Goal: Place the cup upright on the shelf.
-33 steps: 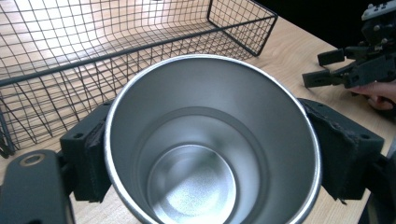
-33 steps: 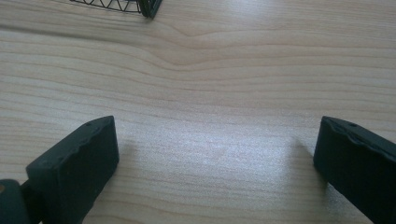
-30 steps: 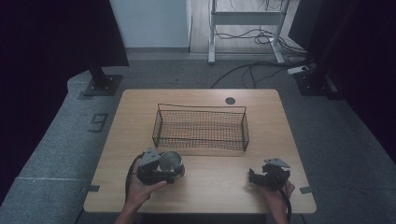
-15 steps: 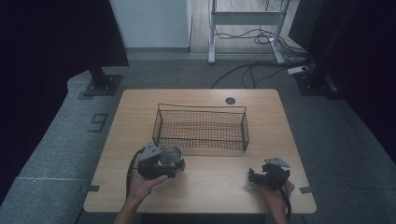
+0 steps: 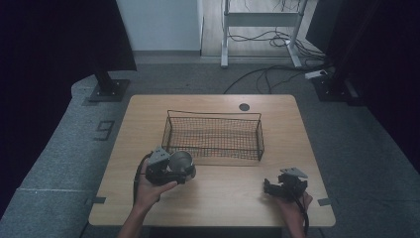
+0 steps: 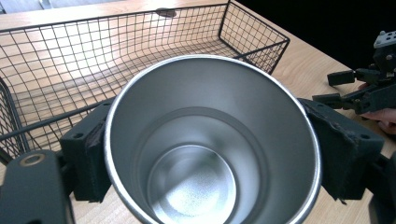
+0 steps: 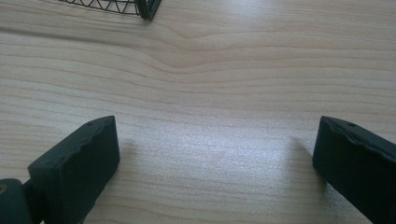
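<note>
A shiny steel cup (image 5: 181,162) (image 6: 210,144) sits between the jaws of my left gripper (image 5: 184,167) (image 6: 210,154), which is shut on its sides. The cup is held just at the near left corner of the black wire basket (image 5: 213,135) (image 6: 140,56), its mouth facing the left gripper view and empty inside. My right gripper (image 5: 270,187) (image 7: 217,168) rests low over the bare wood near the table's front right, jaws wide open with nothing between them. That right gripper (image 6: 359,88) also shows at the far right of the left gripper view.
The wire basket stands mid-table with nothing inside it. Its near corner (image 7: 147,9) shows at the top of the right gripper view. A dark round grommet (image 5: 243,106) sits near the table's back edge. Black stands and cables lie on the floor beyond.
My left gripper has carried the cup up and forward, closer to the basket's near left corner. The right gripper has stayed put.
</note>
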Motion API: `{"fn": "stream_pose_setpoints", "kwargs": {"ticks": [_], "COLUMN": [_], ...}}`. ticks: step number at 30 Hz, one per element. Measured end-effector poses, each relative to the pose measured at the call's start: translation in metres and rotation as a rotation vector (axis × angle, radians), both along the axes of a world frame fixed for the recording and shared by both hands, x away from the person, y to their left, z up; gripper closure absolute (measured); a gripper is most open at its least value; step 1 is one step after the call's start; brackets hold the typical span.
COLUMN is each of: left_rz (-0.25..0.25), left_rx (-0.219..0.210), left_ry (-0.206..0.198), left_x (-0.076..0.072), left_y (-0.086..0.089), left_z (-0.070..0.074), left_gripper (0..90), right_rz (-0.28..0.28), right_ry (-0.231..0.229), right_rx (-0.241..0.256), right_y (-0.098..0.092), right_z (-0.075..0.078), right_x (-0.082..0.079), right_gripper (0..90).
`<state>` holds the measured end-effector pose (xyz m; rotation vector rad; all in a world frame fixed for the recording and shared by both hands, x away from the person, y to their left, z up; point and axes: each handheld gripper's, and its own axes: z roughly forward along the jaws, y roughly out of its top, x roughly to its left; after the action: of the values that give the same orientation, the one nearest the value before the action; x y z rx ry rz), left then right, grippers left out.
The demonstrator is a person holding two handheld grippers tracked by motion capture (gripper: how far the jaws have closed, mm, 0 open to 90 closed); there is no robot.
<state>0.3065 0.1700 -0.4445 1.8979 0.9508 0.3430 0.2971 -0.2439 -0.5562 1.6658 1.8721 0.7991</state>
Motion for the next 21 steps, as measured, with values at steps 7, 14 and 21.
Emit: {"fn": "stream_pose_setpoints", "kwargs": {"ticks": [7,14,21], "left_rz": [-0.01,0.0,0.003], "left_rx": [0.004,0.02,0.035], "left_ry": [-0.004,-0.004,-0.002], "left_x": [0.006,0.012,0.018], "left_y": [-0.005,-0.008,-0.008], "left_z": [0.006,0.007,0.009], "left_gripper": [14.4,14.4,14.4], "right_rz": [0.0,-0.001,-0.002], "right_ry": [0.0,0.0,-0.001], "right_rx": [0.0,0.0,-0.001], "right_y": [0.0,0.0,0.0], "right_z": [0.0,0.0,0.0], "right_x": [0.0,0.0,0.0], "right_gripper": [0.7,0.7,1.0]}}
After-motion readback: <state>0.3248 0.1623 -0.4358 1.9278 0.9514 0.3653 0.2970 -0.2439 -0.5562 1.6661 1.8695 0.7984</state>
